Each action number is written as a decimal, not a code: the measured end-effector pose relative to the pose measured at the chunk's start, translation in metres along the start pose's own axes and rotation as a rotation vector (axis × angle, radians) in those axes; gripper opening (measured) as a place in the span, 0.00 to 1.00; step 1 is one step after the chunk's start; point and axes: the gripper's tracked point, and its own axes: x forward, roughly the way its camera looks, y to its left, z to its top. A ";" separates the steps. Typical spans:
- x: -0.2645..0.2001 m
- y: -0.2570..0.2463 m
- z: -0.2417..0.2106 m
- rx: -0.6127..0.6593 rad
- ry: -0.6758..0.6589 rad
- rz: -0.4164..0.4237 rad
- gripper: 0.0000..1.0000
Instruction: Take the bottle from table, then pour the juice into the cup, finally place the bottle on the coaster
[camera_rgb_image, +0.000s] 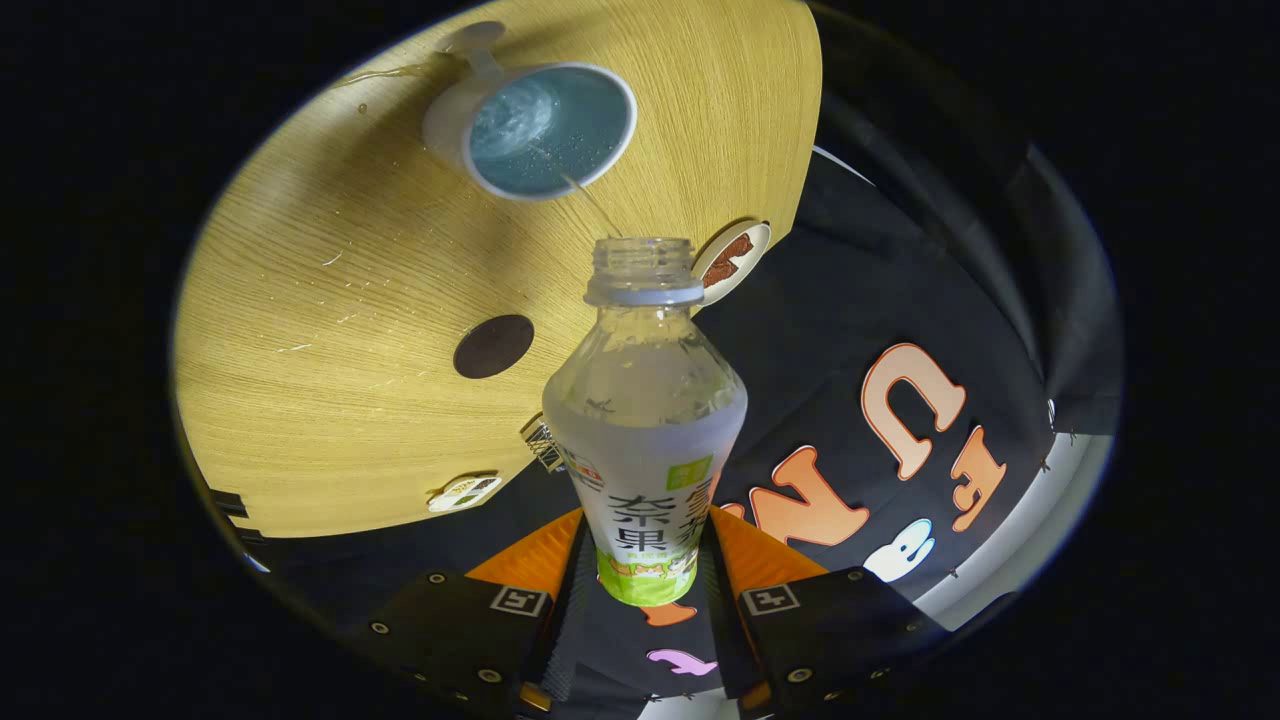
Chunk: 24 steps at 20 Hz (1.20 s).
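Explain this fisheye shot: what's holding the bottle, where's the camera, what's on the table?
No robot arm here: a person carries a handheld two-finger gripper, and the camera rides on it, looking forward along the fingers. Both fingers press on a clear plastic bottle with a white-and-green label, cap off and tilted toward a white mug with a blue inside. A thin stream runs from its mouth into the mug. On the round light wooden table also lie a dark round coaster and a white disc with a brown shape.

Clear plastic bottle (645, 400), wood-grain table (330, 330).
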 end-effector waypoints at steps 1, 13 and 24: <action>0.000 0.001 -0.001 0.001 0.000 0.000 0.56; 0.003 0.029 0.021 0.224 -0.020 0.032 0.56; -0.010 0.064 0.037 1.020 -0.012 0.152 0.57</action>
